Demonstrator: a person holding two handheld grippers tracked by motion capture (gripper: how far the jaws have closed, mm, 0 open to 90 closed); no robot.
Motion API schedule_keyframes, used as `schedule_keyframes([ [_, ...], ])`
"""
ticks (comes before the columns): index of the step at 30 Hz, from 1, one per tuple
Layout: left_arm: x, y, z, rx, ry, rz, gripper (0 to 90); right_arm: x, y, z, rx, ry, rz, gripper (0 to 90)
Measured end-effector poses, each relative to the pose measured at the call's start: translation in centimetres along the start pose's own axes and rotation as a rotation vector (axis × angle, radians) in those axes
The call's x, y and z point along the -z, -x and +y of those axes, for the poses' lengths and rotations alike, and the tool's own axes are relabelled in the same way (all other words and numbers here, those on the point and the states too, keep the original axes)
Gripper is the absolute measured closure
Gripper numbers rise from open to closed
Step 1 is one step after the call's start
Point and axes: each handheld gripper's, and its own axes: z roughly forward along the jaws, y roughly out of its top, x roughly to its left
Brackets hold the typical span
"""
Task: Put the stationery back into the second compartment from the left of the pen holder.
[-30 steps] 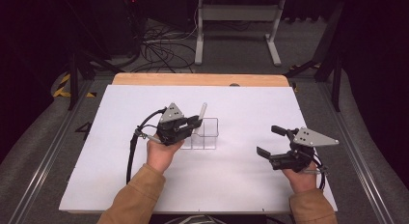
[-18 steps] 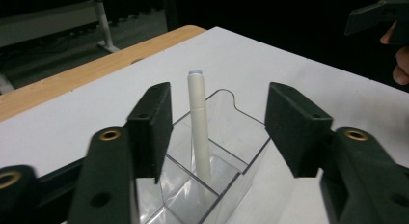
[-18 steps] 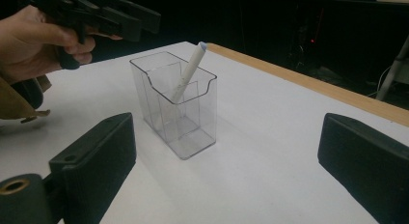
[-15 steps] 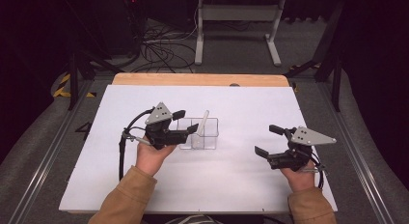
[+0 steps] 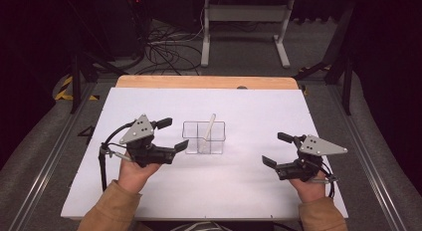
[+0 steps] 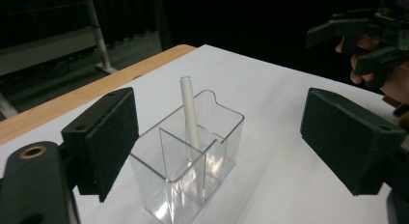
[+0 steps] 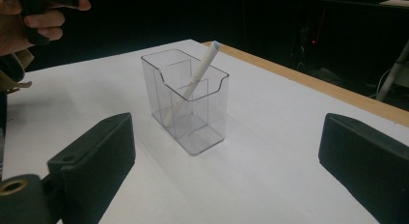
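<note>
Clear plastic organizer (image 5: 204,138): sits mid-table on the white sheet (image 5: 249,186), divided into compartments; same spot as 0.5 s and 1.0 s ago.
White pen (image 5: 209,129): stands tilted in one inner compartment, top end leaning over the rim toward the far side of the table. In the left gripper view (image 6: 190,115) it rises past the rim; in the right gripper view (image 7: 200,69) it leans to the right.
Left gripper (image 5: 171,135): jaws spread wide, holding nothing. Near jaw tip just beside the organizer's left wall; cannot tell if it touches.
Left gripper change: 1.0 s ago it sat at the organizer with the pen top just beside it; 0.5 s ago it was already a bit left; now it is further left and nearer the person, clear of the pen.
Left hand (image 5: 134,171): under the gripper, tan sleeve (image 5: 109,211) at the table's near edge.
Right gripper (image 5: 277,150): jaws released, empty, well apart from the organizer on the right side of the sheet.
Right gripper change: barely any across the three frames.
Table (image 5: 199,82): wood edge shows along the far side of the sheet.
</note>
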Motion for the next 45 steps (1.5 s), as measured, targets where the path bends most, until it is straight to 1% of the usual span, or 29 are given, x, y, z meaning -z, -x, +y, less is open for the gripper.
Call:
schedule_keyframes([
  [4,1.6,0.2,-1.2,-0.001,-0.004,0.005,11.1,0.2,-0.5,-0.1,0.004,-0.002,0.004,5.8],
  [6,2.3,0.2,-1.9,-0.004,-0.009,0.018,10.3,0.2,-0.6,-0.2,0.007,-0.003,0.003,5.8],
  [10,3.6,0.2,-3.1,0.009,-0.003,0.03,9.2,0.4,-0.9,-0.5,0.004,-0.005,0.004,5.7],
  [11,3.9,0.3,-3.4,0.011,0.0,0.037,9.2,0.5,-1.0,-0.6,0.004,-0.007,0.004,5.7],
  [12,4.0,0.4,-3.8,0.004,0.001,0.047,9.2,0.5,-1.0,-0.8,0.002,-0.011,0.003,5.7],
  [13,4.2,0.5,-4.1,-0.006,-0.007,0.064,9.1,0.5,-1.1,-0.9,0.0,-0.016,0.007,5.7],
  [15,4.4,0.5,-4.6,-0.013,-0.021,0.08,8.0,0.4,-1.2,-1.1,0.001,-0.025,0.008,5.6],
  [19,5.0,-0.2,-5.6,0.041,-0.019,0.064,6.5,0.5,-1.4,-1.5,-0.003,-0.03,0.012,5.3],
  [21,5.3,-0.4,-6.1,0.066,-0.028,0.071,6.2,0.6,-1.4,-1.7,-0.007,-0.029,0.014,5.3],
  [22,5.3,-0.5,-6.4,0.07,-0.035,0.075,6.2,0.6,-1.5,-1.8,-0.007,-0.029,0.016,5.3],
  [25,5.4,-0.6,-7.6,0.06,-0.069,0.08,3.8,0.6,-1.6,-2.2,-0.005,-0.033,0.015,5.3],
  [27,5.6,-0.8,-8.3,0.081,-0.072,0.066,3.4,0.5,-1.7,-2.4,-0.003,-0.036,0.019,5.3],
  [29,5.9,-0.9,-8.8,0.093,-0.061,0.053,3.0,0.5,-1.8,-2.5,-0.001,-0.038,0.019,5.3],
  [30,6.0,-0.9,-9.1,0.086,-0.056,0.06,3.0,0.5,-1.8,-2.6,-0.001,-0.038,0.022,5.3],
  [32,6.3,-0.7,-9.6,0.055,-0.057,0.082,2.9,0.6,-1.8,-2.7,-0.005,-0.037,0.026,5.4],
  [33,6.4,-0.7,-9.8,0.035,-0.07,0.095,2.8,0.6,-1.9,-2.8,-0.005,-0.034,0.027,5.3],
  [34,6.4,-0.7,-9.9,0.034,-0.081,0.098,2.8,0.6,-1.9,-2.9,-0.003,-0.035,0.025,5.4],
  [36,6.6,-0.8,-10.1,0.057,-0.071,0.073,2.8,0.7,-1.9,-3.0,0.0,-0.037,0.021,5.3],
  [37,6.6,-0.9,-10.1,0.081,-0.061,0.06,2.8,0.6,-1.9,-3.1,-0.003,-0.036,0.021,5.3],
  [39,6.7,-1.1,-10.1,0.098,-0.059,0.04,2.8,0.5,-1.8,-3.1,-0.016,-0.035,0.027,5.3],
  [42,6.7,-1.3,-10.2,0.085,-0.073,0.062,2.8,0.4,-1.8,-3.2,-0.02,-0.04,0.027,5.3],
  [45,6.8,-1.5,-10.2,0.098,-0.066,0.078,2.9,0.4,-1.8,-3.3,-0.013,-0.044,0.022,5.3],
])
